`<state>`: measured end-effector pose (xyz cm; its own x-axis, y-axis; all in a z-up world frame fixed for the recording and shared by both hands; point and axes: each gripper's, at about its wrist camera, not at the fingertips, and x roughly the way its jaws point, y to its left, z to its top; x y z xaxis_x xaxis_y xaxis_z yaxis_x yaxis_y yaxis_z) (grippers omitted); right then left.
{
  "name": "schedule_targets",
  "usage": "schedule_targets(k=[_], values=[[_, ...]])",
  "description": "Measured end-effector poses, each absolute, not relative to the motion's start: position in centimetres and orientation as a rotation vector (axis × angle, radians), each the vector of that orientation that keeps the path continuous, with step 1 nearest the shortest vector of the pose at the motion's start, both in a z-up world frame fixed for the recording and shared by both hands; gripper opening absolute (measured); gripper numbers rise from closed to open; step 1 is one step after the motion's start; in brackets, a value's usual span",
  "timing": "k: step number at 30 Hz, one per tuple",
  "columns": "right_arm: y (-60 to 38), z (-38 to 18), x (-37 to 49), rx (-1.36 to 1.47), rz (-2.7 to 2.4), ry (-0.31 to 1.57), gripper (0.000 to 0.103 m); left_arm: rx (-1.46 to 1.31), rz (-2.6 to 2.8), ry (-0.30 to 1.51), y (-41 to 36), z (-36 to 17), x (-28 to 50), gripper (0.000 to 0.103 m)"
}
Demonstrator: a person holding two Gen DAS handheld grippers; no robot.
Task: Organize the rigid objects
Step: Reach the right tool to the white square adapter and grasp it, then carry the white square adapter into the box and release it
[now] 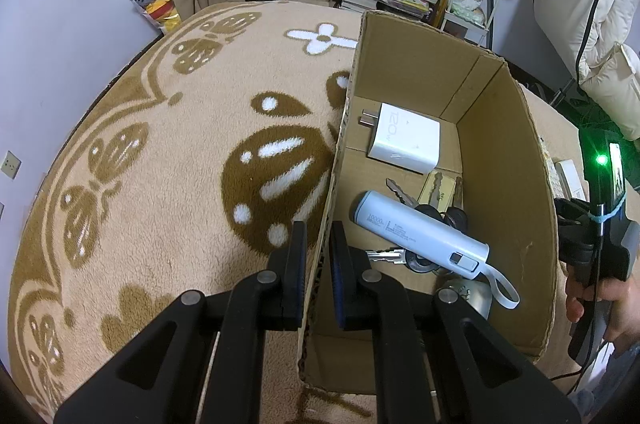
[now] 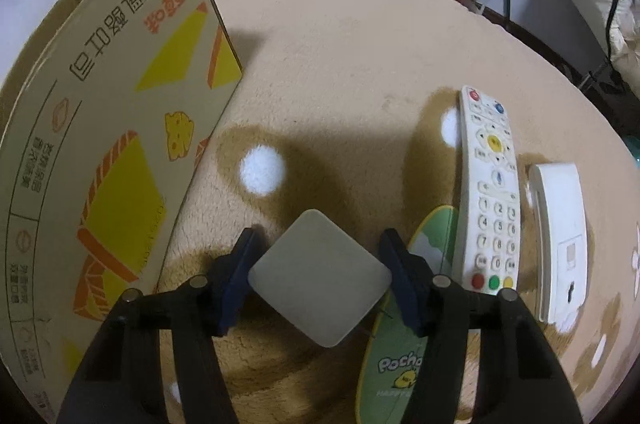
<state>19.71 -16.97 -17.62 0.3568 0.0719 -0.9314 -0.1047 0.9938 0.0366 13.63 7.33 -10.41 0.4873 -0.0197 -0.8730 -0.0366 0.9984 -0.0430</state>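
On a beige patterned blanket (image 2: 340, 36), the left gripper (image 1: 318, 248) pinches the cardboard box (image 1: 516, 160) wall. The right gripper (image 2: 316, 264) straddles a grey square pad (image 2: 320, 278), jaws apparently not yet touching. Next: close, lift, box it.

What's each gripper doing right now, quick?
Left gripper: shut on the left wall of the brown cardboard box.
Right gripper: jaws around the pale grey rounded-square block; a firm grip cannot be told.

Cardboard box (image 1: 500, 160) matt; blanket (image 1: 160, 144) fluffy cloth; charger (image 1: 404, 140) glossy plastic; keys (image 1: 384, 256) metal.
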Motion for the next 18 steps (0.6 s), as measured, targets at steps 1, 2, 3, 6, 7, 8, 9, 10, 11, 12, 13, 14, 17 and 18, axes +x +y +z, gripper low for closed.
schedule_targets(k=[1, 2, 3, 6, 7, 8, 9, 10, 11, 12, 13, 14, 17, 18], values=[[-16.9, -17.5, 19.5, -0.033, 0.110, 1.193, 0.066, -0.059, 0.010, 1.062, 7.3, -10.4, 13.6, 0.011], [-16.8, -17.4, 19.3, -0.041, 0.104, 1.185, 0.066, -0.059, 0.010, 1.062, 7.3, -10.4, 13.6, 0.011], [-16.8, -17.3, 19.1, -0.042, 0.101, 1.180, 0.066, -0.059, 0.010, 1.062, 7.3, -10.4, 13.6, 0.011], [-16.7, -16.2, 18.6, -0.025, 0.115, 1.147, 0.066, -0.057, 0.011, 1.062, 7.3, -10.4, 13.6, 0.011], [-16.8, -15.6, 18.5, -0.021, 0.122, 1.132, 0.066, -0.057, 0.011, 1.062, 7.4, -10.4, 13.6, 0.011], [-16.7, -14.8, 18.3, -0.011, 0.126, 1.113, 0.066, -0.058, 0.010, 1.063, 7.3, -10.4, 13.6, 0.011], [-16.7, -14.3, 18.2, 0.001, 0.129, 1.104, 0.066, -0.058, 0.010, 1.062, 7.3, -10.4, 13.6, 0.011], [-16.8, -13.6, 18.2, 0.025, 0.133, 1.089, 0.066, -0.059, 0.010, 1.062, 7.4, -10.4, 13.6, 0.011], [-16.8, -12.5, 18.1, 0.055, 0.141, 1.067, 0.066, -0.059, 0.010, 1.062, 7.3, -10.4, 13.6, 0.011], [-16.8, -11.7, 18.0, 0.077, 0.150, 1.045, 0.066, -0.058, 0.009, 1.062, 7.4, -10.4, 13.6, 0.010], [-16.8, -10.6, 17.9, 0.104, 0.163, 1.014, 0.066, -0.057, 0.009, 1.063, 7.4, -10.4, 13.6, 0.010], [-16.7, -9.3, 17.7, 0.123, 0.172, 0.977, 0.066, -0.056, 0.009, 1.063, 7.3, -10.5, 13.6, 0.010], [-16.1, -6.3, 17.5, 0.147, 0.206, 0.899, 0.066, -0.055, 0.008, 1.063, 7.4, -10.4, 13.6, 0.009], [-16.0, -5.7, 17.9, 0.153, 0.220, 0.886, 0.066, -0.052, 0.008, 1.061, 7.3, -10.5, 13.6, 0.009]])
